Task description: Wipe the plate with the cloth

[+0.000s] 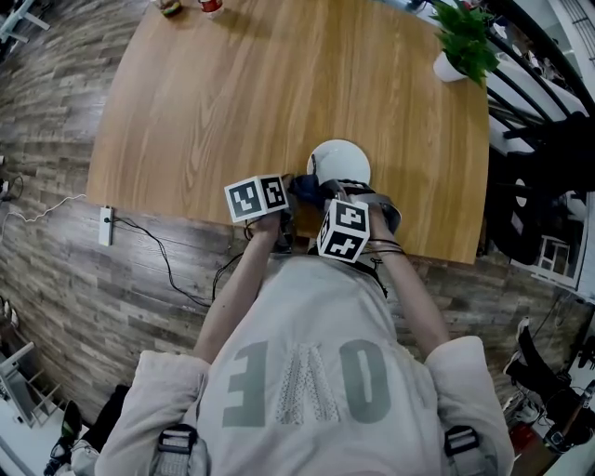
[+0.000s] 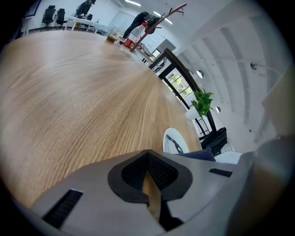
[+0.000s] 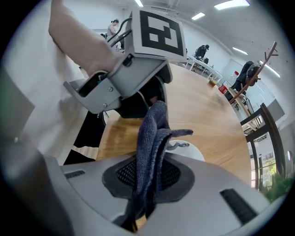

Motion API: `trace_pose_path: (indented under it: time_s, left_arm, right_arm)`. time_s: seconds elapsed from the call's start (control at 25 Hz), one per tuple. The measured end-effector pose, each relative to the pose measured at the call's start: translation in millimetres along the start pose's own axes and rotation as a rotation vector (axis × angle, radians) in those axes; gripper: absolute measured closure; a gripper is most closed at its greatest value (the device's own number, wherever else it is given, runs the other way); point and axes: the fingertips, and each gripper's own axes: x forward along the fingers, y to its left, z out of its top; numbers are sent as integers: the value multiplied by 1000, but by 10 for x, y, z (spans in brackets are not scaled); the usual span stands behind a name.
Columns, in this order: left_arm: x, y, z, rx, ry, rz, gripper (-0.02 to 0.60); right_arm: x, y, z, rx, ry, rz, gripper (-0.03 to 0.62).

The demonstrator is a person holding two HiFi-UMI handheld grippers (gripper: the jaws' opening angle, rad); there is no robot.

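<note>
A white plate (image 1: 339,160) lies on the wooden table (image 1: 242,102) near its front edge. My right gripper (image 3: 147,184) is shut on a dark blue cloth (image 3: 154,138), which sticks up from between its jaws; the plate (image 3: 189,150) lies just beyond it. My left gripper (image 2: 148,177) is shut with nothing in it, just left of the plate (image 2: 174,139). In the head view both marker cubes, the left (image 1: 256,197) and the right (image 1: 344,230), sit close together at the table's front edge, with the cloth (image 1: 307,189) between them.
A potted plant (image 1: 462,45) stands at the table's far right corner. Small bottles (image 1: 191,7) stand at the far edge. A power strip and cables (image 1: 107,226) lie on the floor to the left. Dark chairs (image 1: 548,167) stand beyond the table's right side.
</note>
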Motion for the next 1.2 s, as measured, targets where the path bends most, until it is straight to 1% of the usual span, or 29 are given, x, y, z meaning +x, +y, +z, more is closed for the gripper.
trace_pose_path:
  time_s: [0.24, 0.32, 0.4, 0.44, 0.48, 0.52, 0.64, 0.76, 0.84, 0.92, 0.96, 1.0, 1.04, 1.08, 1.2]
  left_arm:
    - [-3, 17, 10, 9, -4, 10, 577]
    - [-21, 8, 53, 10, -28, 7, 577]
    - [-86, -103, 206, 15, -91, -31, 577]
    - [-134, -216, 330, 37, -131, -59, 577]
    - [-193, -361, 471, 84, -172, -85, 577]
    - [-262, -527, 617, 156, -211, -103, 577]
    - [-581, -1127, 1000, 429, -342, -138, 577]
    - [-1065, -1773, 1274, 687, -528, -168, 577]
    - [-1412, -2153, 1362, 848, -671, -177, 577]
    - [-1719, -2448, 1386, 981, -801, -172, 577]
    - [-1839, -2554, 1380, 1022, -851, -168, 577]
    - [-1927, -2631, 1366, 1047, -886, -165, 577]
    - [-1984, -2687, 1349, 1063, -908, -165, 577]
    - [-2016, -2727, 1333, 1078, -921, -165, 577]
    - [-2002, -2787, 1297, 1126, -924, -157, 577]
  right_arm:
    - [-61, 78, -14, -2, -2, 13, 533]
    - [-125, -16, 20, 23, -30, -16, 533]
    - [-265, -239, 97, 98, -93, -74, 534]
    - [-375, -399, 149, 150, -140, -114, 533]
    - [-514, -580, 205, 206, -196, -161, 534]
    - [-683, -766, 264, 263, -260, -215, 534]
    - [-1293, -1214, 409, 415, -479, -385, 533]
    - [-1926, -1415, 490, 518, -709, -516, 533]
    - [-2323, -1471, 475, 576, -850, -624, 533]
    - [-2639, -1480, 381, 637, -929, -757, 533]
    - [-2753, -1461, 314, 666, -944, -823, 534]
    - [-2833, -1428, 243, 694, -949, -877, 533]
    - [-2875, -1386, 168, 719, -948, -912, 533]
    - [-2879, -1343, 92, 746, -940, -927, 534]
    - [-2743, -1227, -133, 844, -905, -908, 534]
